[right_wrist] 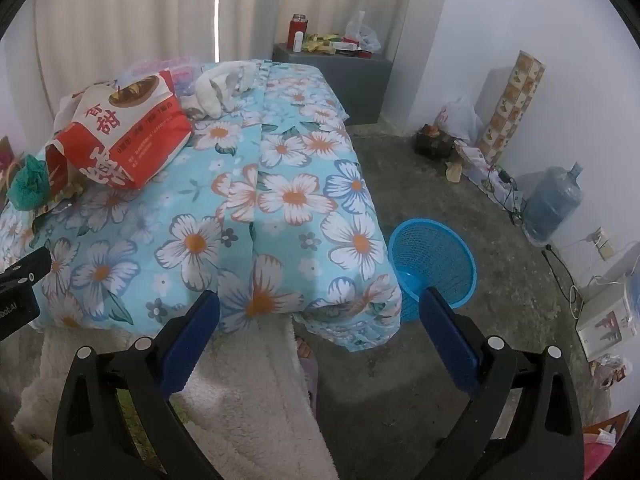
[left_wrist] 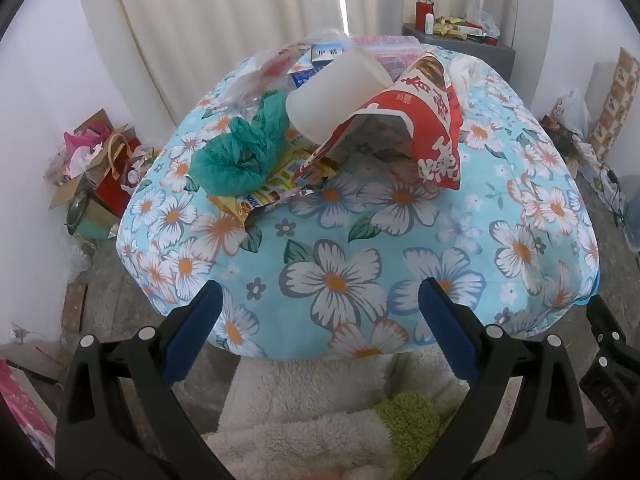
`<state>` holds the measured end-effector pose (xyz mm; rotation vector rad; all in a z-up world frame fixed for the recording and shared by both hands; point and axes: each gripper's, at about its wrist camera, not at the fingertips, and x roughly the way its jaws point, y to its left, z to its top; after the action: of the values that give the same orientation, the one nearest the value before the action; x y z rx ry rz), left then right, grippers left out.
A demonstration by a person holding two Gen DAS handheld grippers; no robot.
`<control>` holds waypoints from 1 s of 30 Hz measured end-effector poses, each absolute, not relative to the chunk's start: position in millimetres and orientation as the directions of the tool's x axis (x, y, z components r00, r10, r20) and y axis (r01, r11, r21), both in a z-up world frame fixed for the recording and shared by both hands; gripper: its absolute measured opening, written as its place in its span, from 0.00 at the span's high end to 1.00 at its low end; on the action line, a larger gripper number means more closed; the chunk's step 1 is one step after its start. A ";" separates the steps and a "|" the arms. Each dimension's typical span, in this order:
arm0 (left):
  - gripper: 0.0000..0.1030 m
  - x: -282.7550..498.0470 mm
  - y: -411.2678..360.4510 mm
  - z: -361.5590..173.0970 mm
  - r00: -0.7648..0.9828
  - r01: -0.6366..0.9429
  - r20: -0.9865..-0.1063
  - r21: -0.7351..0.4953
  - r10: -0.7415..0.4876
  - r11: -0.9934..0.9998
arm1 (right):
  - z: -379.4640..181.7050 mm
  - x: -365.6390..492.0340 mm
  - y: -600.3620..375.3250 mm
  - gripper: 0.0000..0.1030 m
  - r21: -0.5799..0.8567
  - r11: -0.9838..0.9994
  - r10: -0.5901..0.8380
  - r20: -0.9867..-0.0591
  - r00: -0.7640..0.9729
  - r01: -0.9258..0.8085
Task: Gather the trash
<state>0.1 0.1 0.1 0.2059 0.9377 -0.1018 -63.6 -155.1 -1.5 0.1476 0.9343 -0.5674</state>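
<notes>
Both grippers, left (left_wrist: 320, 320) & right (right_wrist: 320, 328), gape wide w/ nothing held, angled down at trash pile (left_wrist: 320, 120) (blue basket (right_wrist: 434, 264) waits on floor beside table).

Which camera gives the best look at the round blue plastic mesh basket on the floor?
The right wrist view: the round blue plastic mesh basket shows its open mouth beside the table. The left wrist view shows only a sliver.

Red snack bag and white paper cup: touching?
Touching. Left wrist view: the white paper cup lies against the red snack bag, whose edge overlaps its lower side.
</notes>
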 end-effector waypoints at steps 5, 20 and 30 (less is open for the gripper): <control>0.09 0.8 2.2 -1.0 0.587 0.175 -0.809 0.130 0.003 0.976 | -1.5 -63.8 -154.7 0.06 -0.121 0.844 -0.399 -0.793 0.461 0.522; 0.09 -0.2 3.6 -0.6 0.589 0.173 -0.808 0.132 0.005 0.976 | -0.5 -64.0 -154.3 0.06 -0.120 0.845 -0.398 -0.793 0.462 0.522; 0.09 1.4 7.7 0.1 0.588 0.168 -0.809 0.136 0.011 0.976 | 0.3 -63.8 -154.1 0.06 -0.120 0.845 -0.398 -0.792 0.462 0.522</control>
<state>1.4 7.7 0.1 0.2065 0.9391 -0.0925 -63.8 -154.1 0.3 0.1473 0.9321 -0.5681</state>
